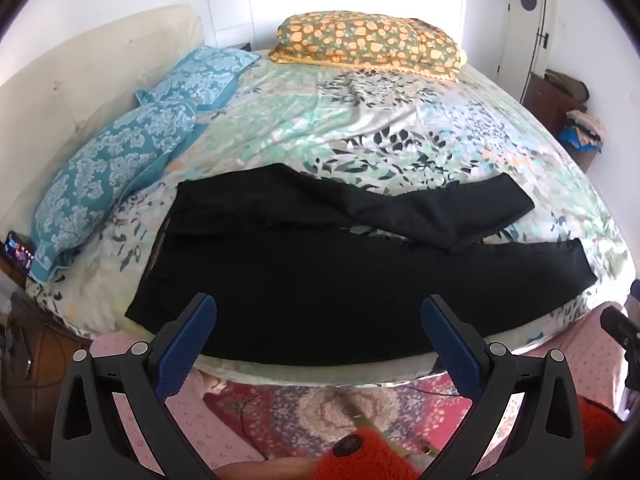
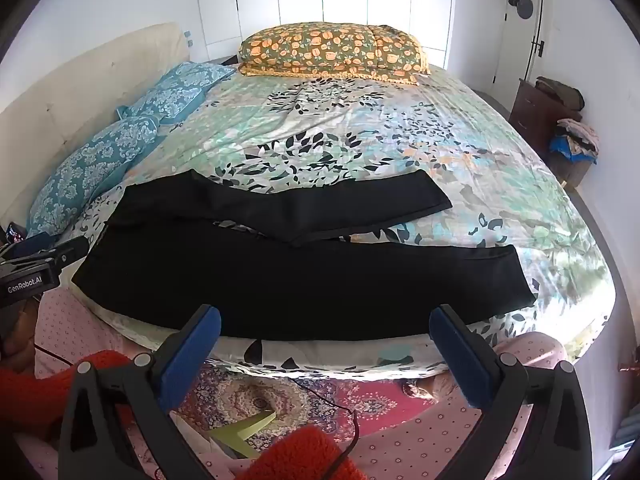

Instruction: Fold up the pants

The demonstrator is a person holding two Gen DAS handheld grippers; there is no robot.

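Black pants (image 1: 320,280) lie spread flat on the near part of the bed (image 1: 360,120), waistband to the left, both legs stretching right and apart. They also show in the right wrist view (image 2: 288,284). My left gripper (image 1: 318,312) is open and empty, held above the bed's near edge, in front of the pants' seat. My right gripper (image 2: 324,320) is open and empty, held over the near edge in front of the near leg. The left gripper's body (image 2: 36,268) shows at the left of the right wrist view.
Two blue patterned pillows (image 1: 120,168) lie along the cream headboard (image 1: 80,72) at left. An orange floral pillow (image 1: 368,44) sits at the far side. A patterned rug (image 2: 280,392) and a cable lie on the floor below. A dark cabinet with clothes (image 2: 560,120) stands far right.
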